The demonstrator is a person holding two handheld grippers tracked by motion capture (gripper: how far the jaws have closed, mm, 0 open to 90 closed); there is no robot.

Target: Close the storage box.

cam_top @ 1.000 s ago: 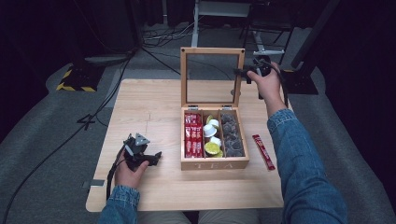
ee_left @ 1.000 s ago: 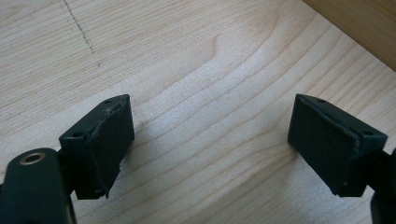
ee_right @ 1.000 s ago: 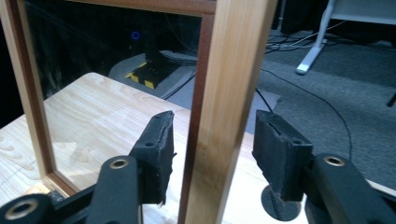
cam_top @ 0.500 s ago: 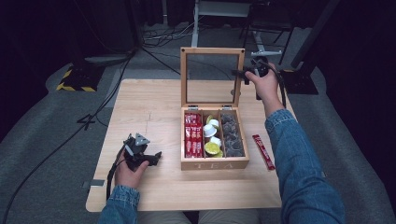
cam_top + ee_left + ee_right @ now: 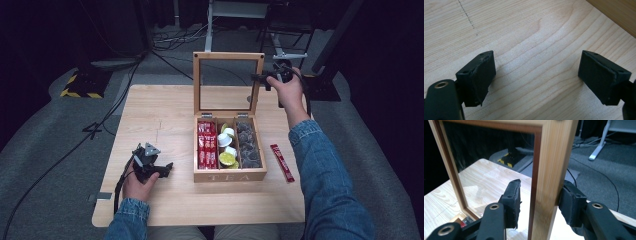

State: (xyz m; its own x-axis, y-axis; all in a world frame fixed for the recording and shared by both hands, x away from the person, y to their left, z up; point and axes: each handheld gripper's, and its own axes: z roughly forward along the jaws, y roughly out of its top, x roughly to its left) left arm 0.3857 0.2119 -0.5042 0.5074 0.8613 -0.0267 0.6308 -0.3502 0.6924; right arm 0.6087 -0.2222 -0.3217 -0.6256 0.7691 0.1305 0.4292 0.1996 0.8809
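A wooden tea box (image 5: pixel 230 175) stands open at the table's middle, its glass lid (image 5: pixel 228 56) upright. My right gripper (image 5: pixel 260 79) reaches the lid's right frame post (image 5: pixel 554 157) from the side. Its jaws straddle the post and have just been closing. The outer pad (image 5: pixel 570 205) lies against the wood, while a small gap remains at the inner pad (image 5: pixel 512 202). My left gripper (image 5: pixel 167 167) rests on the table left of the box, wide open with bare wood between its jaws (image 5: pixel 536 75).
The box holds red packets (image 5: pixel 207 145), round pods (image 5: pixel 226 150) and dark pods (image 5: pixel 247 145) in three compartments. A red stick packet (image 5: pixel 281 162) lies on the table right of the box. Cables and stands crowd the floor behind the table.
The right gripper has edged slightly in onto the lid's right frame post. The lid stays upright and the left hand has not moved.
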